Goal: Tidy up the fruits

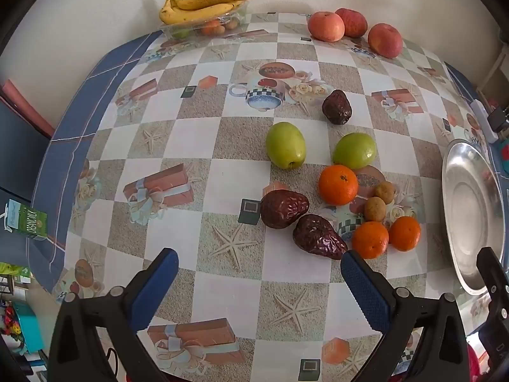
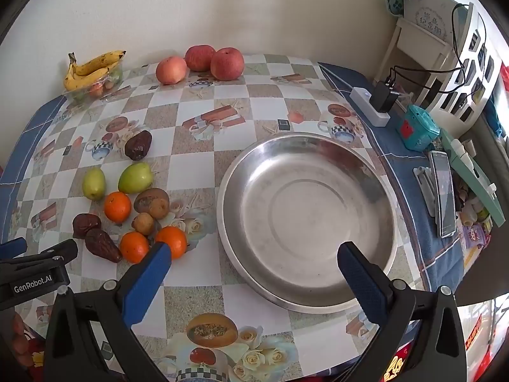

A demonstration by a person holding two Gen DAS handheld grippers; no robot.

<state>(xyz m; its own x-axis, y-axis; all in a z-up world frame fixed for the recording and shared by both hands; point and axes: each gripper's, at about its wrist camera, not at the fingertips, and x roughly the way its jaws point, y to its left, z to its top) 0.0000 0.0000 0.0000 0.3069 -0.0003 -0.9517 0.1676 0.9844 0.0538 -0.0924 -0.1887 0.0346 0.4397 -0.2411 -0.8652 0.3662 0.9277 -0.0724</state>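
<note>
Hovering wide open and empty, my left gripper point(image 1: 259, 265) and right gripper point(image 2: 254, 254) are starting; nearest fruit, a dark wrinkled one point(image 1: 318, 237), is lying just ahead, the steel bowl point(image 2: 305, 219) beyond awaiting it.

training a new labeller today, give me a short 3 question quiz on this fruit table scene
1. True or false: the metal bowl already holds fruit.
2. How many oranges lie on the table? A) two B) three C) five
3. Fill in: the bananas rest on top of a clear plastic ____.

Key
1. False. The bowl is bare inside.
2. B. One larger orange and two smaller oranges nearer the left tool.
3. Tray, by the wall, with small fruit inside.

Both the left tool and the right tool are open and hold nothing.
</note>
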